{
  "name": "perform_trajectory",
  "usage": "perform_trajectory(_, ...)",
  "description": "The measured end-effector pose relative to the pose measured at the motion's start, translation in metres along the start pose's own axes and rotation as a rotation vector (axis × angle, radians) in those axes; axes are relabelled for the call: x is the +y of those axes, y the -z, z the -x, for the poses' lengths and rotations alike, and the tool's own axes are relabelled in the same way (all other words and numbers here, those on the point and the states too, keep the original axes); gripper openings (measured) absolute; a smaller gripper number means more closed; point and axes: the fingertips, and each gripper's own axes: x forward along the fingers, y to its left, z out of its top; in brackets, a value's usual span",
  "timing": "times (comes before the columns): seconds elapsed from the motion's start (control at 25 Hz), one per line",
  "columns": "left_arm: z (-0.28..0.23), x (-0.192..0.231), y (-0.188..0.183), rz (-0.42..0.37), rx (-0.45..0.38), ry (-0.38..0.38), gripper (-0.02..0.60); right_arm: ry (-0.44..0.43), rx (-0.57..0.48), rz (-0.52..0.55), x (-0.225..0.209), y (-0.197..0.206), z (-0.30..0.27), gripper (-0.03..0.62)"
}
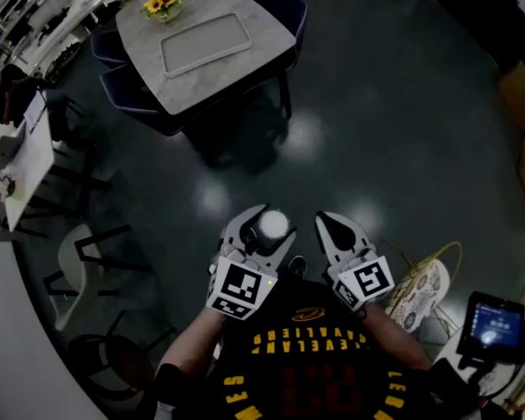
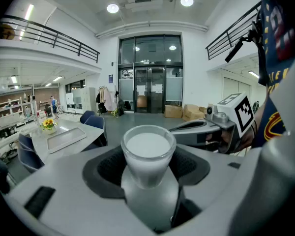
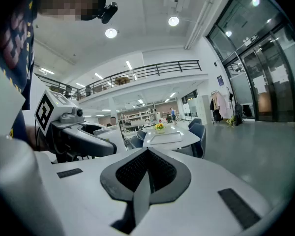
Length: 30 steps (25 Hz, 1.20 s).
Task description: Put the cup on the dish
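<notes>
Big open hall, dark glossy floor (image 1: pixel 376 129) below me, and the grey table (image 1: pixel 149 81) sits well apart, ahead and to my left. On it lies the flat rectangular dish (image 1: pixel 204 44), nothing in it, w/ a small pot of yellow flowers (image 1: pixel 161 4) just beside its far end.

Left gripper (image 1: pixel 261 219) has its jaws spread wide bc the cup (image 2: pixel 147 151) fills the gap between them: pads press its sides, one on each, low on the body. Cup stands upright, mouth up. It looks white inside; can't tell if that's contents or just the cup's own colour, so upright is the safe way to carry it regardless. It's held in the air close to my chest, over bare floor, nowhere near the dish.

Right gripper (image 3: pixel 146 176) is fully closed, nothing in it, riding just beside the left one. My read: it's parked shut bc this is a one-hand job and closed jaws won't snag anything.

So, imo, the pick is done and the carry to the table isn't. Next needs a walk over, then lowering the cup flat onto the dish, clear of the flowers.
</notes>
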Motion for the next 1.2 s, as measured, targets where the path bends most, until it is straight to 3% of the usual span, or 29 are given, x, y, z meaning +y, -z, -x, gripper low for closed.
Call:
perform_trajectory(0.32, 0.018, 0.04, -0.023, -0.002, -0.013, 0.008, 0.265, -0.005, -0.02, 0.005, 0.018, -0.026, -0.034, 0.008)
perform_trajectory(0.6, 0.008, 0.087, -0.028, -0.031, 0.029, 0.026, 0.265, -0.093, -0.047, 0.013, 0.033, -0.032, -0.079, 0.01)
perform_trajectory(0.72, 0.001, 0.111, -0.026, -0.038, 0.039, 0.029, 0.265, -0.141, -0.015, 0.077, 0.042, -0.023, -0.106, 0.096)
perform_trajectory(0.92, -0.002, 0.151, -0.022, -0.017, 0.041, 0.045, 0.265, -0.169, -0.006, 0.138, 0.058, -0.024, -0.153, 0.121)
perform_trajectory(1.12, 0.009, 0.186, -0.026, 0.009, 0.023, 0.061, 0.265, -0.206, 0.01, 0.204, 0.085, -0.031, -0.198, 0.238)
perform_trajectory(1.2, 0.011, 0.197, -0.021, 0.008, 0.017, 0.073, 0.265, -0.214, 0.02, 0.231, 0.094, -0.032, -0.217, 0.238)
